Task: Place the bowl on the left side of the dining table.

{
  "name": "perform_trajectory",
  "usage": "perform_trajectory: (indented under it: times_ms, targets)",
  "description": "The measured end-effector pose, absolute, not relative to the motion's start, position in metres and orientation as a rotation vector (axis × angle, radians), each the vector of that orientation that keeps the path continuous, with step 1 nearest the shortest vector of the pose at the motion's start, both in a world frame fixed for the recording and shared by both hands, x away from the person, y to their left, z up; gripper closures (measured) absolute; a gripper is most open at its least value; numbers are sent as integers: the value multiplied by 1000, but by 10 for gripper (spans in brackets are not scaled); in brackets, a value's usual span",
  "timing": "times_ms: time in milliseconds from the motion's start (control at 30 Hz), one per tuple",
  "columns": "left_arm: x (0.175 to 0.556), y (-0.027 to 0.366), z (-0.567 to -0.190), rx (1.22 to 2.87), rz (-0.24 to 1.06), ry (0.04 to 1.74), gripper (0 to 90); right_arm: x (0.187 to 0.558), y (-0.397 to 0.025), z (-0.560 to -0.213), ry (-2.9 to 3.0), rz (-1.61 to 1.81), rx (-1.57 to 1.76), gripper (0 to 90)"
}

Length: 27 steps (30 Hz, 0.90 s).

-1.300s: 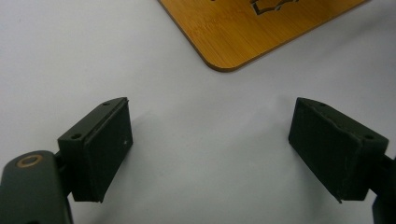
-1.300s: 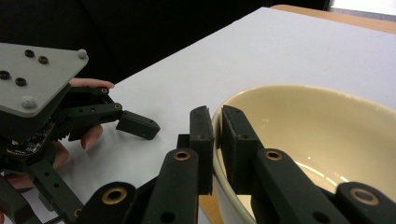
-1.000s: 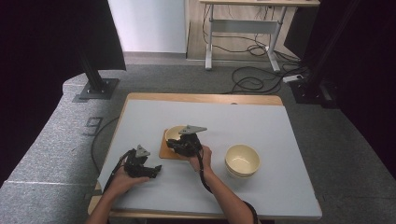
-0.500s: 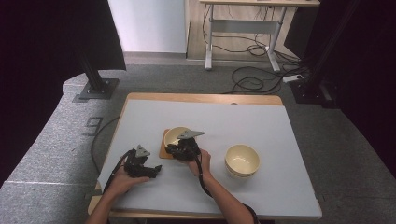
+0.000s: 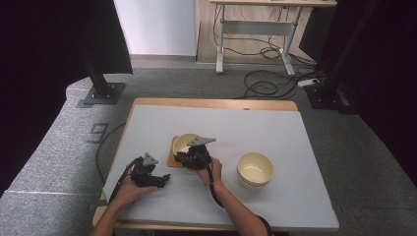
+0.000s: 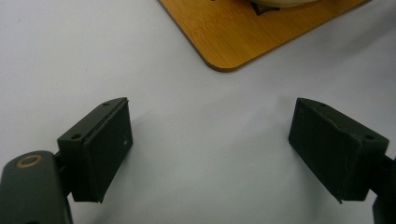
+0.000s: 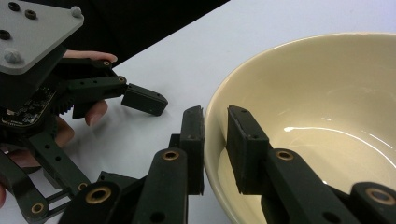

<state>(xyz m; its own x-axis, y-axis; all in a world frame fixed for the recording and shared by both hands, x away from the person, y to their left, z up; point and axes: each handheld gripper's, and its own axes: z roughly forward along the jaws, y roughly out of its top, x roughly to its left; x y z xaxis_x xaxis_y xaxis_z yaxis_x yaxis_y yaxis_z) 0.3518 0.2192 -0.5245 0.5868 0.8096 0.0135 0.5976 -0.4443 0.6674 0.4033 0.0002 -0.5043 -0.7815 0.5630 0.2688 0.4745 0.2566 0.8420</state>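
Observation:
A cream bowl (image 5: 183,141) sits on a small wooden board (image 5: 172,158) near the table's middle. My right gripper (image 5: 190,153) is at the bowl's near rim. In the right gripper view its jaws straddle the rim of the bowl (image 7: 327,107), one inside and one outside, and my right gripper (image 7: 215,135) is shut on it. My left gripper (image 5: 162,178) rests low over the white table to the left of the board. Its jaws stand wide apart in the left gripper view, where my left gripper (image 6: 210,149) holds nothing, and the board's corner (image 6: 229,37) lies just ahead.
A stack of cream bowls (image 5: 254,168) stands to the right of the board. The white tabletop (image 5: 236,123) stretches behind. One finger of the left gripper (image 7: 144,100) is close beside the held bowl. The table's near edge lies just below both hands.
My right gripper has shifted slightly toward the near side at the bowl's rim. The left gripper has stayed where it was.

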Motion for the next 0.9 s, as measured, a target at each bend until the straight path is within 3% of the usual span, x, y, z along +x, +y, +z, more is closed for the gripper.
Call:
perform_trajectory:
  times_ms: [167,200,267,300,500,533,700,900]
  targets:
    - [352,219,-524,2195,443,1112,134,403,0,-504,2416,1575,1005,733]
    - [352,219,-524,2195,442,1113,134,401,1,-503,2408,1607,994,609]
    - [352,219,-524,2194,442,1113,134,398,2,-501,2388,1610,973,482]
    - [352,219,-524,2194,442,1113,134,397,2,-500,2377,1612,971,461]
    - [352,219,-524,2195,443,1113,134,391,-6,-489,2296,1614,1016,391]
    - [352,219,-524,2195,443,1113,134,388,-10,-486,2255,1595,1064,333]
    - [352,219,-524,2194,441,1113,134,382,-19,-478,2227,1552,1085,248]
    - [352,219,-524,2195,441,1113,134,376,-27,-469,2214,1513,1063,224]
